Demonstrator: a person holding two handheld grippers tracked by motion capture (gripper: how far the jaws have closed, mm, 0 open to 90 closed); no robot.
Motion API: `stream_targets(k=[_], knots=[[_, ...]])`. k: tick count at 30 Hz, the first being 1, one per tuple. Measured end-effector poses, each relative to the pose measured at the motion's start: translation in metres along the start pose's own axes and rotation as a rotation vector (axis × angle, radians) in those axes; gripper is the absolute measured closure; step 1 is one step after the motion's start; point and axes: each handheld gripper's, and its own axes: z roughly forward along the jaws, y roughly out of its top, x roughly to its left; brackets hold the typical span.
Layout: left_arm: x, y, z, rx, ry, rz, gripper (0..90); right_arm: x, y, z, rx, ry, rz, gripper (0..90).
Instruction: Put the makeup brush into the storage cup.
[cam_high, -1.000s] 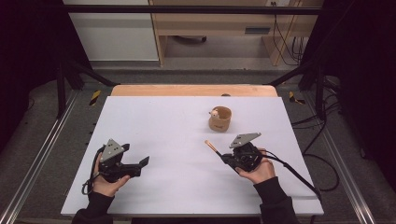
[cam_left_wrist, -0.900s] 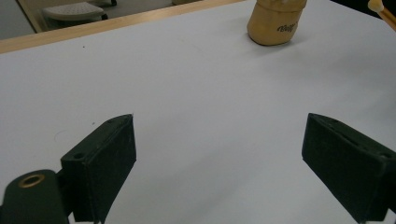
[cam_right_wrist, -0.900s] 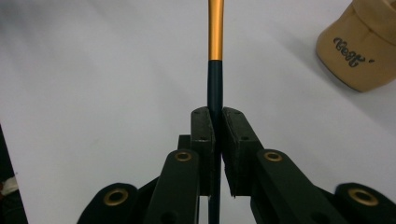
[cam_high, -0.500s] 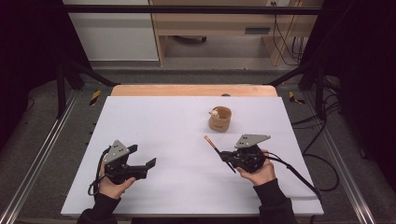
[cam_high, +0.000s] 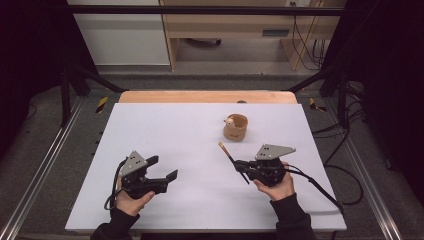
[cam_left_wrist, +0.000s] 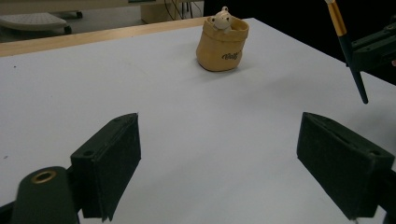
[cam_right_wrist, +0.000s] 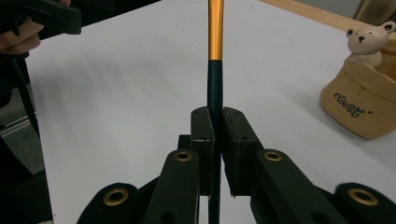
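Only illegible script on tan pouch (cam_left_wrist: 222, 49); left hand-held gripper (cam_high: 162, 169) agape, right hand-held gripper (cam_high: 238, 164) clamping brush (cam_high: 231, 159).

Parted left gripper (cam_left_wrist: 219, 168) jaws facing tan pouch (cam_left_wrist: 222, 43), brush (cam_left_wrist: 348, 49) right.

We see a white table (cam_high: 165, 130) filling mid-frame, with a bare wooden strip (cam_high: 200, 96) along its far edge. Directly on it: one tan pouch-shaped holder (cam_high: 235, 127), right of centre in the upper half, upright, a small bear figure (cam_high: 230, 120) at its rim.
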Motion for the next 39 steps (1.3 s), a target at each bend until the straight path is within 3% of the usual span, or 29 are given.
stream_targets(k=[8, 13, 14, 29, 39], knots=[[0.005, -0.004, 0.001, 0.006, 0.022, -0.012, 13.1, -0.005, 0.004, -0.002, -0.087, -0.061, 0.025, 83.8], [0.009, -0.006, 0.0, 0.003, 0.041, -0.021, 13.1, -0.013, 0.008, 0.001, -0.137, -0.126, 0.052, 83.8], [0.01, -0.006, 0.0, 0.004, 0.043, -0.024, 13.1, -0.016, 0.009, 0.002, -0.148, -0.156, 0.062, 83.8], [0.018, -0.01, -0.001, 0.012, 0.077, -0.025, 12.8, -0.041, 0.025, 0.003, -0.204, -0.316, 0.125, 83.8], [0.023, -0.01, -0.004, 0.01, 0.09, -0.029, 12.6, -0.058, 0.041, 0.012, -0.213, -0.371, 0.166, 83.9]])
